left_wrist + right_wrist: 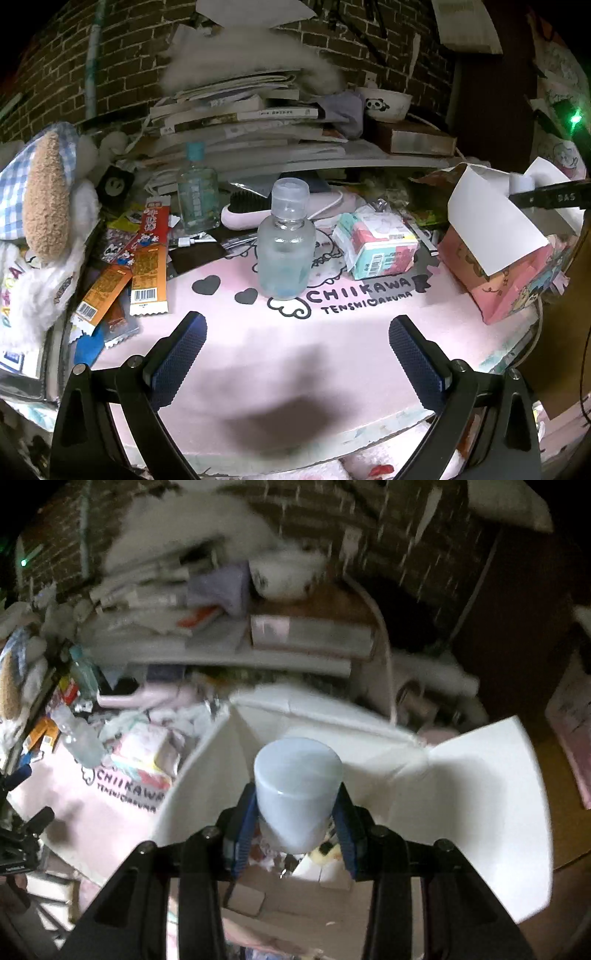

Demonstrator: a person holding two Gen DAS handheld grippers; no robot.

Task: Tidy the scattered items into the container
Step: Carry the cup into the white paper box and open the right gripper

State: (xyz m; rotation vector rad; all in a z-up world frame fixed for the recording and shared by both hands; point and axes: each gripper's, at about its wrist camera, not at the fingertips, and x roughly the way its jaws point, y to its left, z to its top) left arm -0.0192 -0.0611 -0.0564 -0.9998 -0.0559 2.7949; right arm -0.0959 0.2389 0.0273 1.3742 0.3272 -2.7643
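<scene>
The right gripper (297,821) has its jaws clamped on a frosted white-capped bottle (297,782), poised above the open pink box (480,794); lowering it well between the white flaps before letting go would likely prevent a topple. The left gripper (297,365) hovers with jaws wide and empty over the pink desk (295,350), facing a clear bottle (286,254) and a tissue pack (376,245). Only the right wrist view shows the box's interior; only the left shows the snack packets (144,269).
</scene>
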